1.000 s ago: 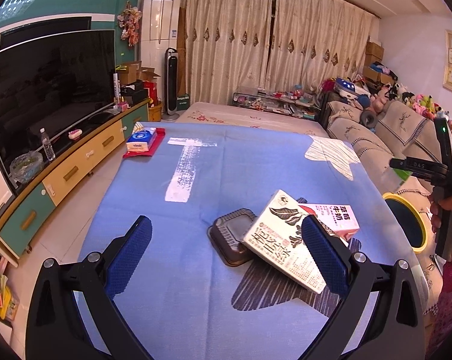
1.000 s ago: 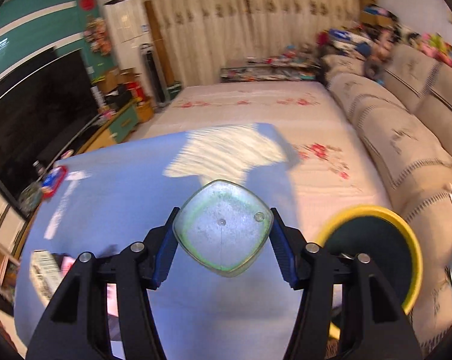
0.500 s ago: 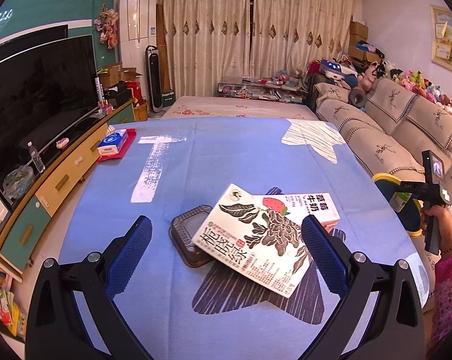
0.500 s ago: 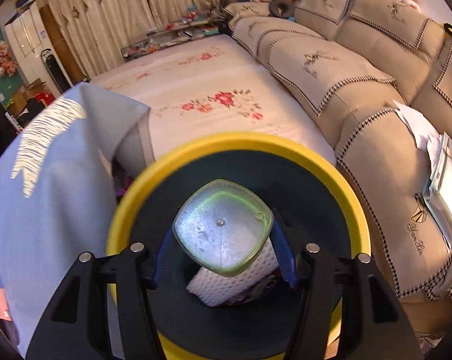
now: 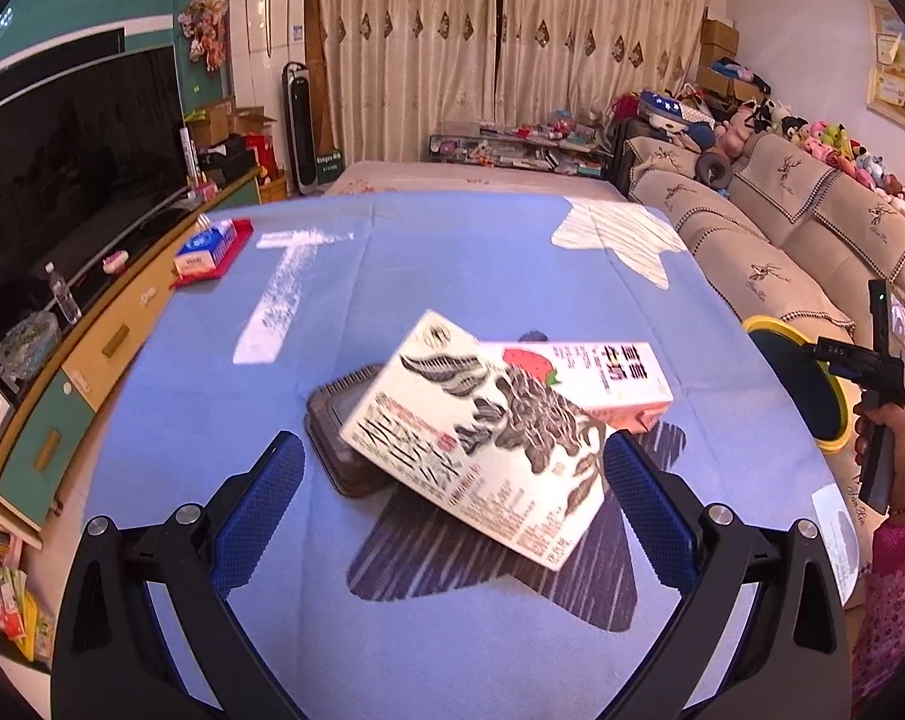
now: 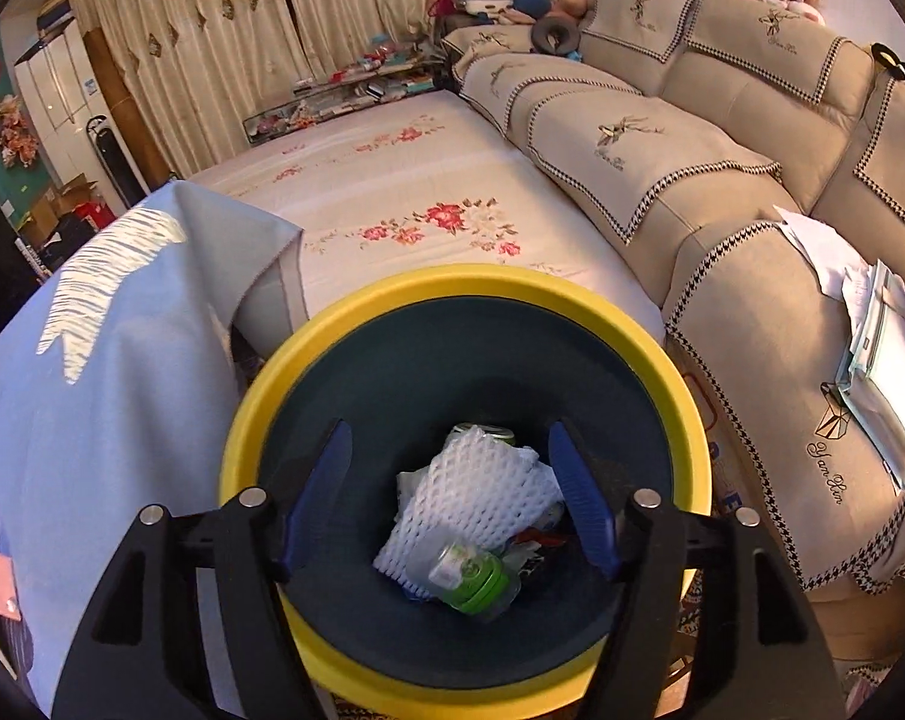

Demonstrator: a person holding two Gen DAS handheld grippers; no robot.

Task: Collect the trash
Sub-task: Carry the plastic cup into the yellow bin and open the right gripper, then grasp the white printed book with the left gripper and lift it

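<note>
Right gripper [image 6: 452, 498] above the yellow-rimmed bin [image 6: 386, 300], jaws just widened, empty; green-capped bottle [image 6: 470, 579], probably plastic, inside. Left gripper [image 5: 452, 498] wide open.

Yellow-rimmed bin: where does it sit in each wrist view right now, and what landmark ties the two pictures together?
Left wrist: the bin is at the right edge, beyond the blue cloth, partly hidden by the right gripper's body.
Right wrist: the bin fills the lower centre, straight under the open right gripper, with trash inside.
Shared landmark: the beige sofa, behind the bin in both views.
</note>
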